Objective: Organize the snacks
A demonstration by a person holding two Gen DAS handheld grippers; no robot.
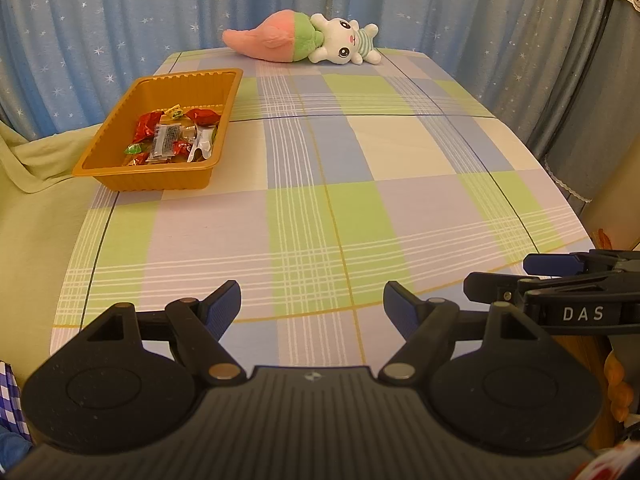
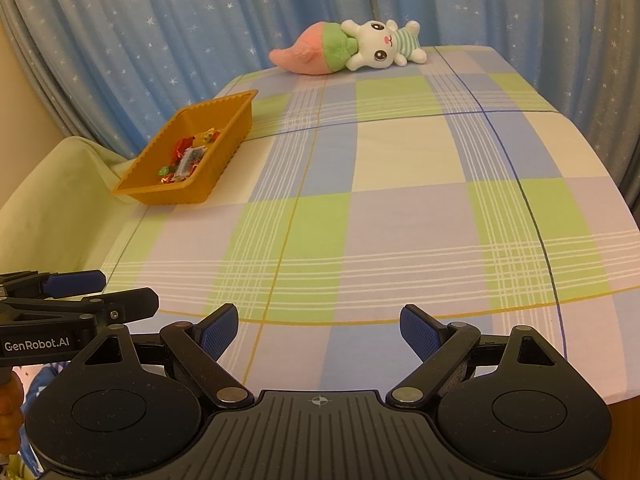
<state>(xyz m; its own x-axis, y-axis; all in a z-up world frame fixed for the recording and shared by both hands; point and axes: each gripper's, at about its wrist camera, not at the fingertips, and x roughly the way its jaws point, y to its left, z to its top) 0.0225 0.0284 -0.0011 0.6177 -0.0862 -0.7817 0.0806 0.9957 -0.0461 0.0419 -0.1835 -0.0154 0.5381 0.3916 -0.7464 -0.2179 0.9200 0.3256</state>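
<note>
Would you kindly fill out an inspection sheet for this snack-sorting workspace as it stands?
Surface: table under a checked cloth in blue, green and cream.
Job's things: orange tray at the left edge, wrapped snacks piled inside it; none seen loose on the cloth.
Clutter: plush rabbit with a pink carrot lying at the far edge.
Grippers: left tool open, nothing between its pads; right tool open, likewise; both over the near edge.
Cables: nothing seen.
Surroundings: blue star-print curtain behind; pale green fabric left of the table.
</note>
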